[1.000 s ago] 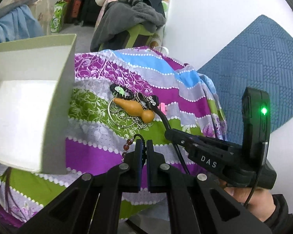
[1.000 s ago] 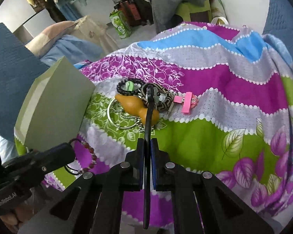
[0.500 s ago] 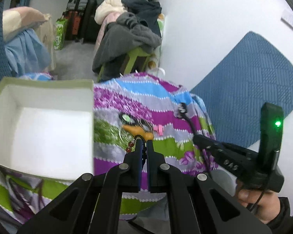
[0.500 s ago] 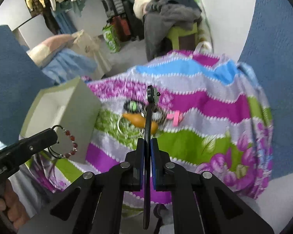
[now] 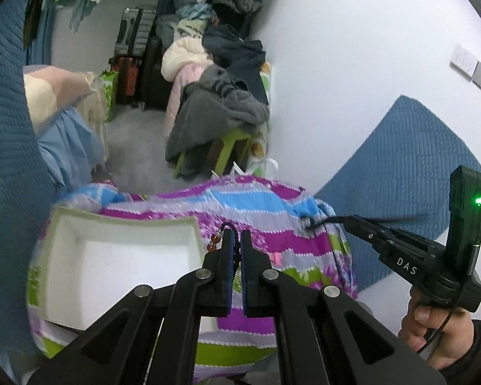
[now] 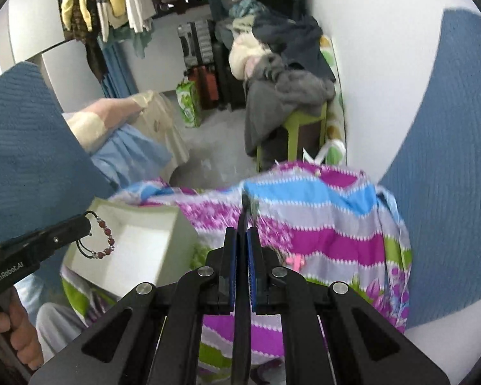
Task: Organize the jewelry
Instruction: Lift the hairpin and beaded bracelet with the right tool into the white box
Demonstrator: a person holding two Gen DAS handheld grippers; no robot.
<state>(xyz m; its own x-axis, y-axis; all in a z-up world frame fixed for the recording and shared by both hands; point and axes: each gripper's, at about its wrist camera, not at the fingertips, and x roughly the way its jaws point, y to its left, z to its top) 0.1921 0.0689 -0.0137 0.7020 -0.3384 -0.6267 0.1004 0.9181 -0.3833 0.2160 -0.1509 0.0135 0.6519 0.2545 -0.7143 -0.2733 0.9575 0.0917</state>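
My left gripper (image 5: 236, 235) is shut on a red bead bracelet (image 5: 214, 242) with a black cord; in the right wrist view the bracelet (image 6: 103, 239) hangs from it over the open white box (image 6: 125, 250). The box (image 5: 112, 263) sits on the left of the striped cloth (image 5: 272, 224). My right gripper (image 6: 243, 237) is shut on a thin black strap (image 6: 242, 221) with a small metal piece at its far end (image 5: 306, 224), held high above the cloth. A pink clip (image 6: 294, 260) lies on the cloth.
The cloth-covered table (image 6: 320, 224) stands against a white wall with blue padding (image 6: 449, 160). A green stool piled with clothes (image 6: 291, 96) and suitcases stand behind. A bed with blue bedding (image 6: 128, 154) is at the left.
Both grippers have risen far above the table with their items. The left one has shifted toward the box, so the bracelet now hangs over it. The remaining jewelry pile is hidden behind the grippers.
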